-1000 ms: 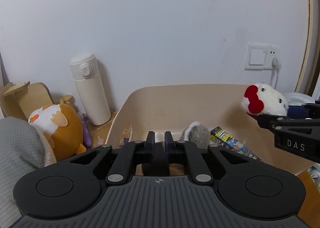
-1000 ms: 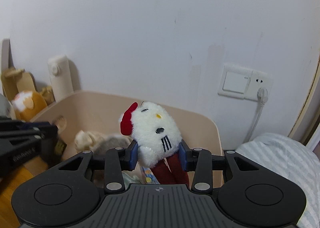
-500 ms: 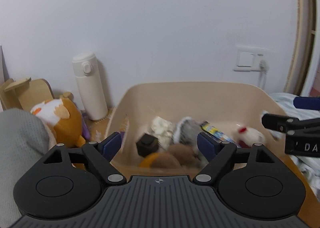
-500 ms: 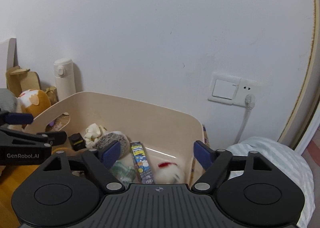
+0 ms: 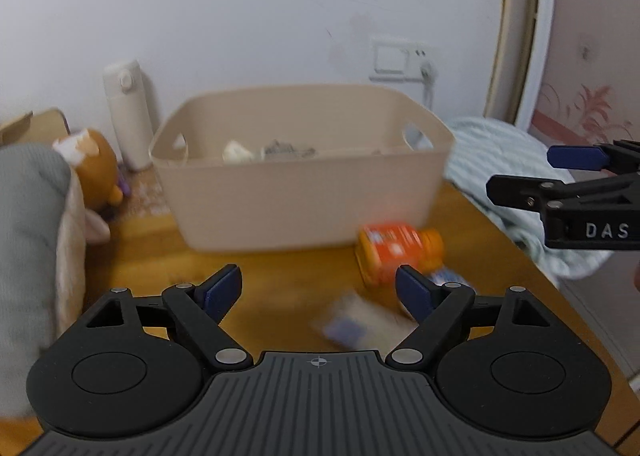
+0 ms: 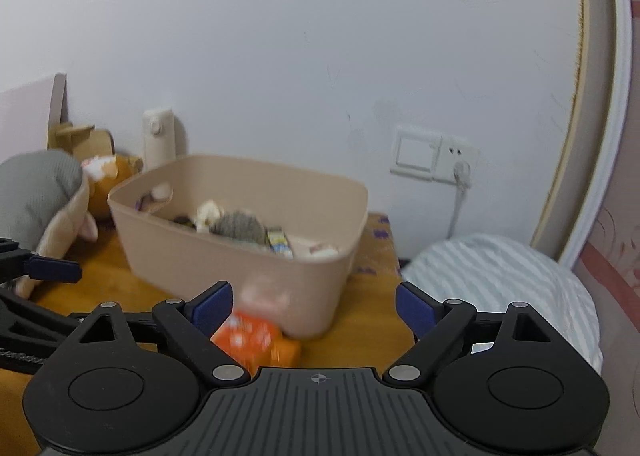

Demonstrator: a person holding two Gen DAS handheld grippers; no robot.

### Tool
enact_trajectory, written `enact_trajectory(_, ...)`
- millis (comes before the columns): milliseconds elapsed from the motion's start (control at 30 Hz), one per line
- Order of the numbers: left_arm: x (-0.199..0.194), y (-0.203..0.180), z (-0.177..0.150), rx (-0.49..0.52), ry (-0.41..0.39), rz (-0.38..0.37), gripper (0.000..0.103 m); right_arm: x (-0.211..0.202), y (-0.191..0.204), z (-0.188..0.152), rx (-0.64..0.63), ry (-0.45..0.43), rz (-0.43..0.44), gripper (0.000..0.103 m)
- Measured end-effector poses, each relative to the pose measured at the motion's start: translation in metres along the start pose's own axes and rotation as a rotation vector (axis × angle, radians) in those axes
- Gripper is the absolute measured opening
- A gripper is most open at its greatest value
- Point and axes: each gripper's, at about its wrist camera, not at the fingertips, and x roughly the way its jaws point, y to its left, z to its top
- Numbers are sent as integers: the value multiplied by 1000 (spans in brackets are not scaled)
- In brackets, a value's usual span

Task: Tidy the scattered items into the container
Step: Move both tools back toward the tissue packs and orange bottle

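A beige plastic bin [image 5: 304,176] stands on the wooden table and holds several small toys; it also shows in the right wrist view [image 6: 256,240]. An orange bottle [image 5: 400,248] lies on its side in front of the bin, also low in the right wrist view [image 6: 256,338]. A blurred flat packet [image 5: 356,322] lies nearer me. My left gripper [image 5: 320,292] is open and empty, short of the bottle and packet. My right gripper [image 6: 312,308] is open and empty, above the bottle, and shows at the right of the left wrist view [image 5: 576,184].
A white flask [image 5: 128,112] stands left of the bin by the wall. An orange plush [image 5: 94,164] and a grey plush [image 5: 28,216] sit at the left. Striped bedding [image 6: 500,288] lies right of the table. A wall socket [image 6: 432,154] has a cable.
My right gripper opened and let the white plush with the red bow drop into the bin. My left gripper opened. Both have pulled back from the bin, so the table front shows.
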Motion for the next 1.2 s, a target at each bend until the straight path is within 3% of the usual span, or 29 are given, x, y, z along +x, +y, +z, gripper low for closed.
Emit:
enact_trajectory(267,-16,-24,-40,-53,53,-70,85,-14,-9,-39,55,71,-15,92)
enact_trajectory(567,-8,-66,-69,6,128,-107,86,-16,-12,-62,101,116,-13,93)
enact_trajectory(900,6,-45,-83,-57,161,-23,86,-6,-9,-70,108,145,5,96)
enact_trajectory(1200,2,-17,-88,-73,131,50,86,26,12,-70,71,188,17,97)
